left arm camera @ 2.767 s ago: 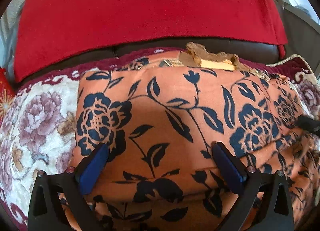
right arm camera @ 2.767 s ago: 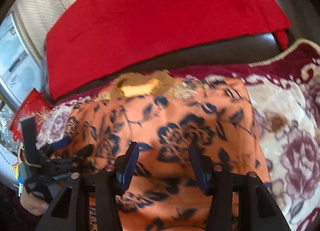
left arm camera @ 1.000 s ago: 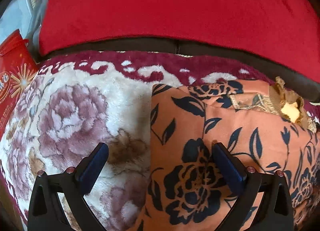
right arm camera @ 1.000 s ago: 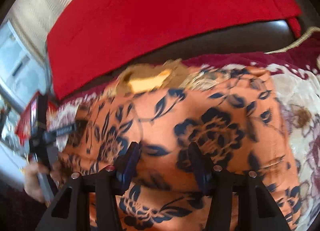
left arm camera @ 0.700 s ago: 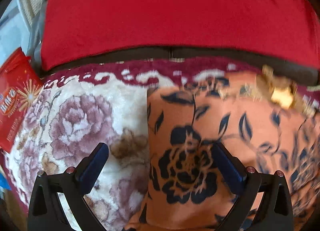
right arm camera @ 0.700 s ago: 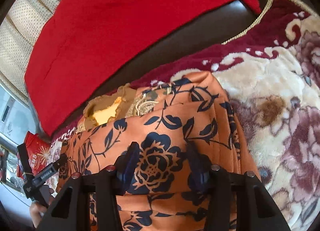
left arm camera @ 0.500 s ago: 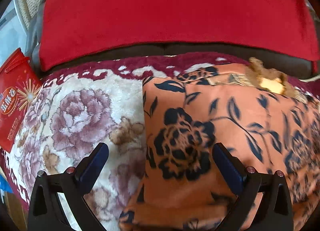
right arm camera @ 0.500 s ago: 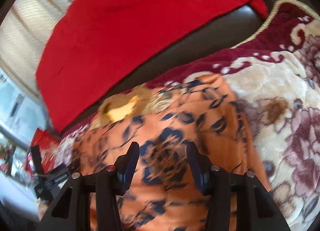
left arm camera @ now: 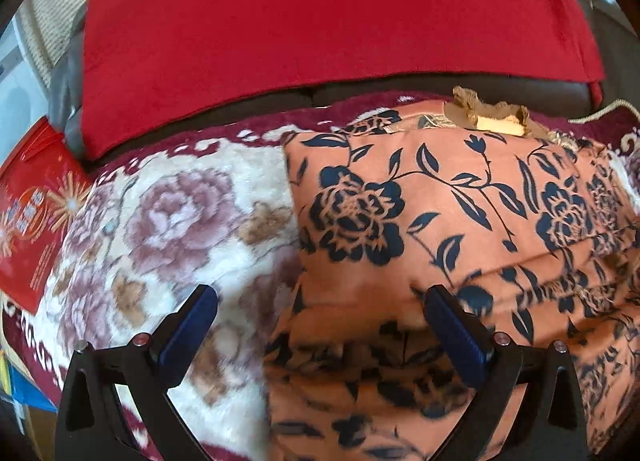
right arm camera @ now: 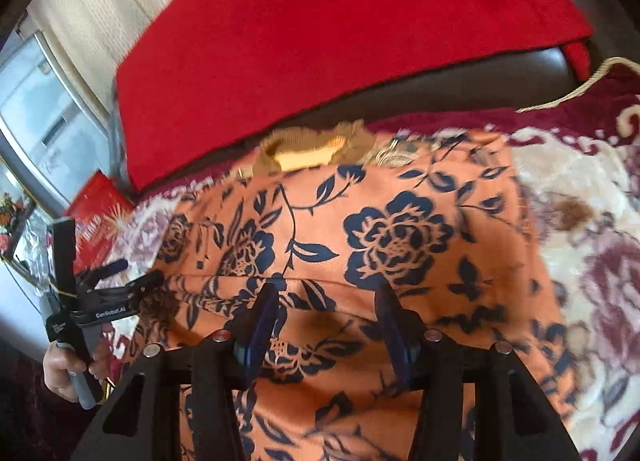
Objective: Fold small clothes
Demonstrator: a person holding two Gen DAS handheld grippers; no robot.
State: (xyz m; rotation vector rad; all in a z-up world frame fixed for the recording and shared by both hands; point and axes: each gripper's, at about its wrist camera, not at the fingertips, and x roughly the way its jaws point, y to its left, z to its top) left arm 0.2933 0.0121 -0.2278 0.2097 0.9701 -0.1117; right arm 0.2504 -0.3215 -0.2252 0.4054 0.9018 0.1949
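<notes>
— Where's the garment [left arm camera: 440,221]?

— Folded on the blanket [left arm camera: 168,221], centre and right of my left view, below the red cloth [left arm camera: 320,21].

— Grippers?

— Left gripper [left arm camera: 320,321] wide apart, empty. Right gripper [right arm camera: 326,321] half open over the fabric, gripping nothing.

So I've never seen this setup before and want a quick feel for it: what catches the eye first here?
The orange garment with dark blue flowers stands out first, lying folded on a plush floral blanket. Behind it, a big red cloth is draped over the dark sofa back. Both grippers, left gripper and right gripper, hover open over the garment's near edge.
</notes>
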